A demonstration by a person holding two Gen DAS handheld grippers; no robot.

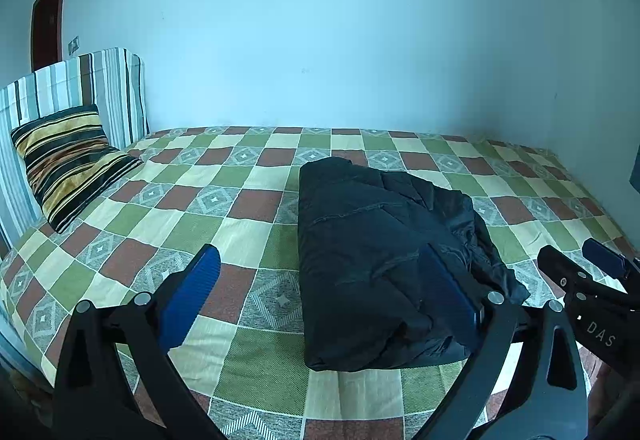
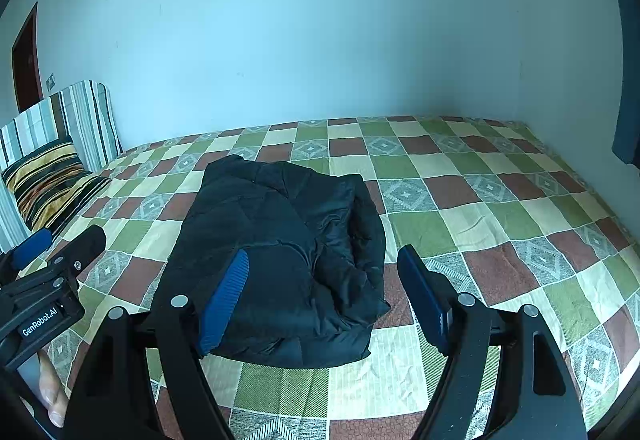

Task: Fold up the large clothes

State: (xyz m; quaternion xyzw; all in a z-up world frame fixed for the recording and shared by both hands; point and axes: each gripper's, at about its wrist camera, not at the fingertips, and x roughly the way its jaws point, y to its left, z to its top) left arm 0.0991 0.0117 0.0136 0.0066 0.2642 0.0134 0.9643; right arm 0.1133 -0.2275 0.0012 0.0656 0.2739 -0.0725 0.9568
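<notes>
A black padded jacket (image 1: 380, 252) lies folded into a thick bundle on the checkered bedspread (image 1: 200, 199). In the left wrist view my left gripper (image 1: 320, 250) hovers over the bundle's near end, open wide, its blue pads (image 1: 192, 296) clear of the fabric. My right gripper (image 1: 576, 256) shows at the right edge of that view. In the right wrist view the jacket (image 2: 288, 240) sits just ahead of my right gripper (image 2: 324, 254), which is open with nothing pinched. My left gripper (image 2: 66, 240) stands beside the jacket at the left.
A striped pillow (image 1: 72, 159) leans on the striped headboard cover (image 1: 80, 87) at the far left, with a dark door (image 1: 48, 19) behind. A person's fingers (image 2: 52, 396) show at the lower left. The wall borders the bed's far side; a dark object (image 2: 628, 119) hangs at the right.
</notes>
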